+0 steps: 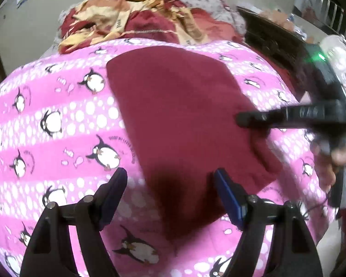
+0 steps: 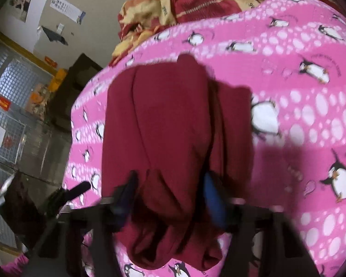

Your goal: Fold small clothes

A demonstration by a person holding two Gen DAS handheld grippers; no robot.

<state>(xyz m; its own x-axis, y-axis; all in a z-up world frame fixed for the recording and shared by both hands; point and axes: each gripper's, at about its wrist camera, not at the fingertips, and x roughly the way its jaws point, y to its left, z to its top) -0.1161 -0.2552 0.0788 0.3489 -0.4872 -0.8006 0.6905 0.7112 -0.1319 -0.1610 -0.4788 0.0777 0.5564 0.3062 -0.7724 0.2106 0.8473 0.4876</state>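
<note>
Blur smears the right gripper, whose narrow jaws pinch a bunched fold of the maroon garment. The left gripper tilts down over the garment's near edge, jaws wide and empty. Beyond it, the clothes pile is cut off.

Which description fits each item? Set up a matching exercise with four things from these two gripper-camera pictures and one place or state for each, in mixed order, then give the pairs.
1. maroon garment
2. left gripper
3. right gripper
4. heap of red and yellow clothes

A. at the far end of the blanket
B. clamped on bunched cloth
C. jaws apart, holding nothing
D. lying on the pink penguin blanket

Pairs: 1-D, 2-C, 3-B, 4-A
</note>
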